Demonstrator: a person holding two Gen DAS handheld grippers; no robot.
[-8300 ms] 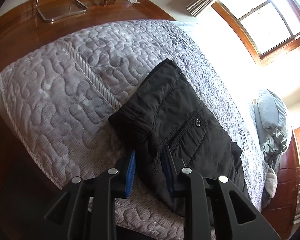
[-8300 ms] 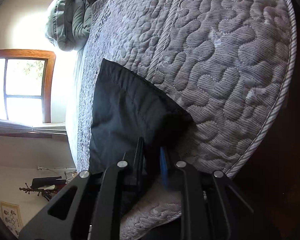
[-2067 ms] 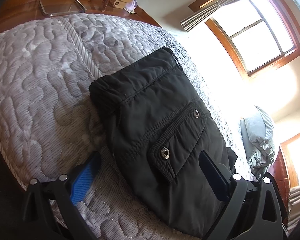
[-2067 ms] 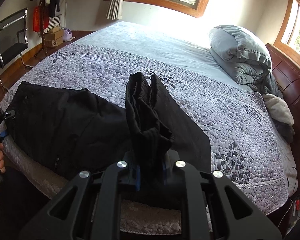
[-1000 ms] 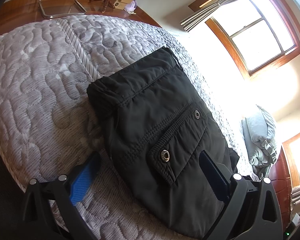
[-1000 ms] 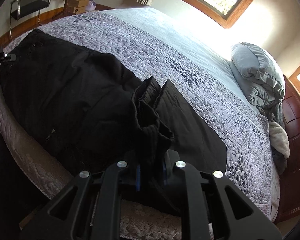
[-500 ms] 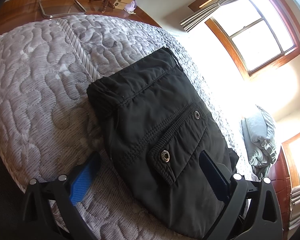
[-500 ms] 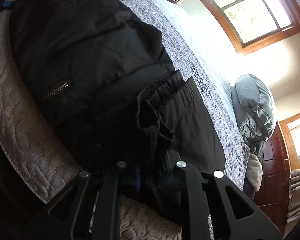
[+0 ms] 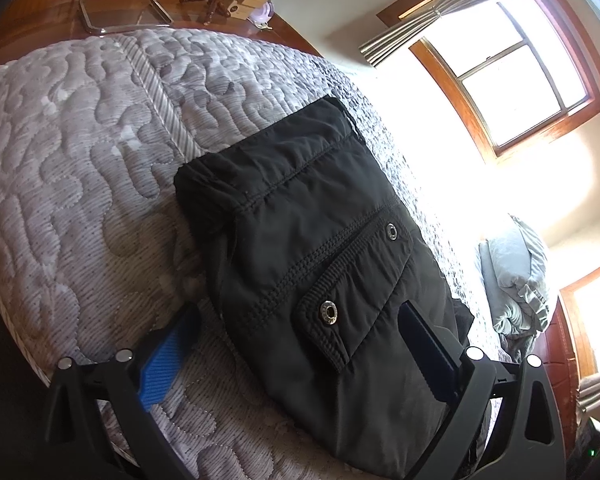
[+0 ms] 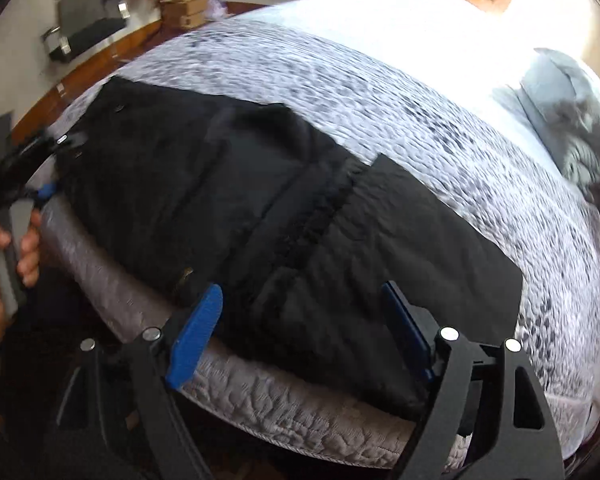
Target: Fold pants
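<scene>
Right gripper (image 10: pixel 300 332) jaws opening, nothing pinched; leg end dropped onto black pants (image 10: pixel 235 200) on bed (image 10: pixel 440 120). Left gripper (image 9: pixel 300 344) spread wide over waist end, empty. Fold laid; next, regrasp folded edge for second fold.

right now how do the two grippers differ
The left gripper looks sharp and steady over the pocket end of the black pants; the right gripper view is blurred with motion over the folded-over leg end. The right one's fingers are opening. Both stand wide with blue-padded fingers, gripping nothing.
</scene>
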